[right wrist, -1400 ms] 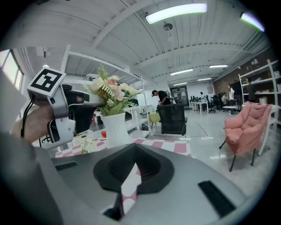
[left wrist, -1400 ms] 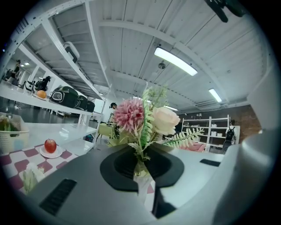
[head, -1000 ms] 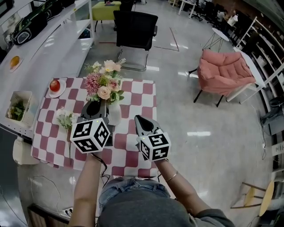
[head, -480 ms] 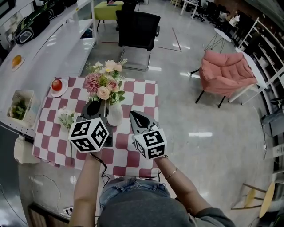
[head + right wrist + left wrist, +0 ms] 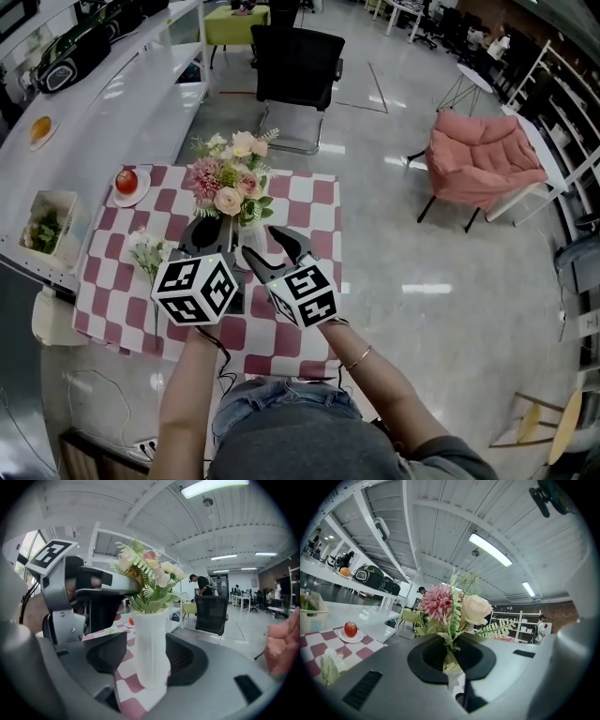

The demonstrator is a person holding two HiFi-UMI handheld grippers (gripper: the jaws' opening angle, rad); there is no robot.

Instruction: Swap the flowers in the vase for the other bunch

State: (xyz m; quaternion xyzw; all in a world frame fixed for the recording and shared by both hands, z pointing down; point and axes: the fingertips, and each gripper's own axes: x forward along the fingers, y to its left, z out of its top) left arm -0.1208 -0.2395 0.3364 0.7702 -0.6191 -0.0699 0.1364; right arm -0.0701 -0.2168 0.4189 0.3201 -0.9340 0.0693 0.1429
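On the counter (image 5: 314, 202), between the just-opened jaws of the right hand-held gripper (image 5: 261, 240): vase (image 5: 150, 653). In the vase, bouquet (image 5: 230, 183), stems pinched in the left hand-held gripper (image 5: 208, 228) just above the rim. Left of that hand-held gripper, lying flat: other bunch (image 5: 148, 258). Farther ahead and left, plate (image 5: 114, 197) with apple (image 5: 127, 180). Beyond the counter, chair (image 5: 295, 61).

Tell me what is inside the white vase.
A bunch of pink and cream flowers stands in the vase, the left tongs shut on its stems above the mouth. The vase's opaque wall hides the lower stems and any water.
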